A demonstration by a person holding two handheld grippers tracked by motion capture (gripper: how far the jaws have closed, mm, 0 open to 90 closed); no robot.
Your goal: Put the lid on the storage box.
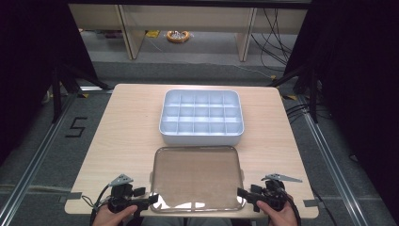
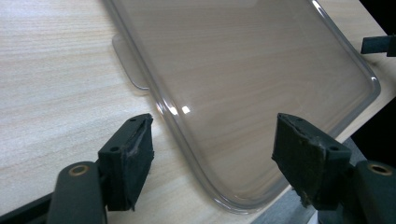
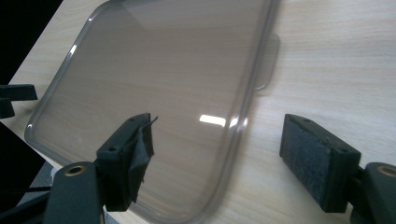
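1. Lying flat at the near edge of the wooden table (image 1: 122, 122): clear plastic lid (image 1: 196, 176), just in front of the pale blue compartment box (image 1: 201, 117).
2. Straddling the lid's near-left corner, jaws spread: left gripper (image 2: 212, 154).
3. Straddling the near-right corner, jaws spread: right gripper (image 3: 217, 149).

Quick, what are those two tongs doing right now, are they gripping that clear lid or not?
Left tongs: open, jaws astride the near left corner of the clear lid, not clamped.
Right tongs: open, jaws astride the lid's near right edge, not clamped.
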